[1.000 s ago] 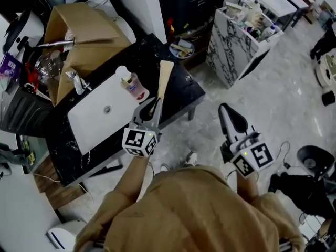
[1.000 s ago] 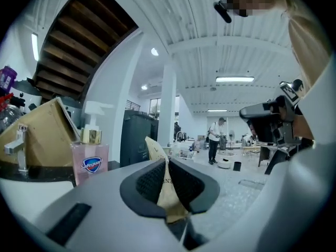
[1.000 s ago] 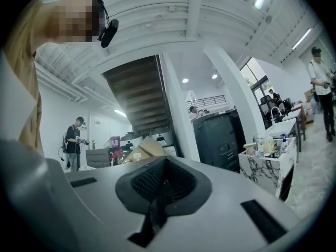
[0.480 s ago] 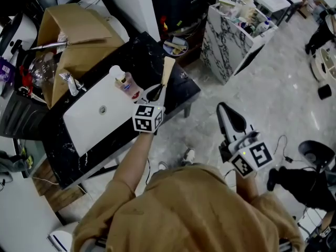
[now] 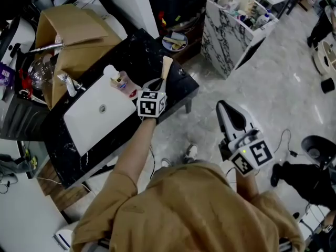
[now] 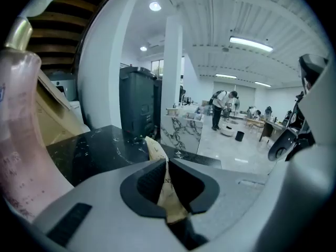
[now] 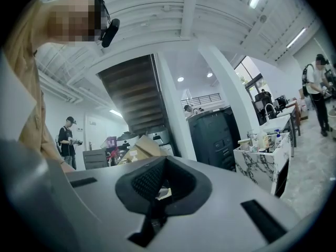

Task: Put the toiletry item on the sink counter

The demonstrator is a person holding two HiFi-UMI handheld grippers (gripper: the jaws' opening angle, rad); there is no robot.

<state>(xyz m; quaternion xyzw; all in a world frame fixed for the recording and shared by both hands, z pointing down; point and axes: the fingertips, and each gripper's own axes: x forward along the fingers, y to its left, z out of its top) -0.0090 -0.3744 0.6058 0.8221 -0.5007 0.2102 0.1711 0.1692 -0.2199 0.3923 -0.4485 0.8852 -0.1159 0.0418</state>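
I'd brought my left gripper [image 5: 158,84] down beside the sink [image 5: 86,133], pads clamped on the beige tube [image 5: 167,66], its tip nearly on the counter [image 5: 181,87], right gripper [image 5: 226,109] closed, idle.

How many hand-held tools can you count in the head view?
2. The left tool is over the black counter beside the white sink, shut on a beige tube. The right tool is over the floor, holding nothing. None seems hidden.
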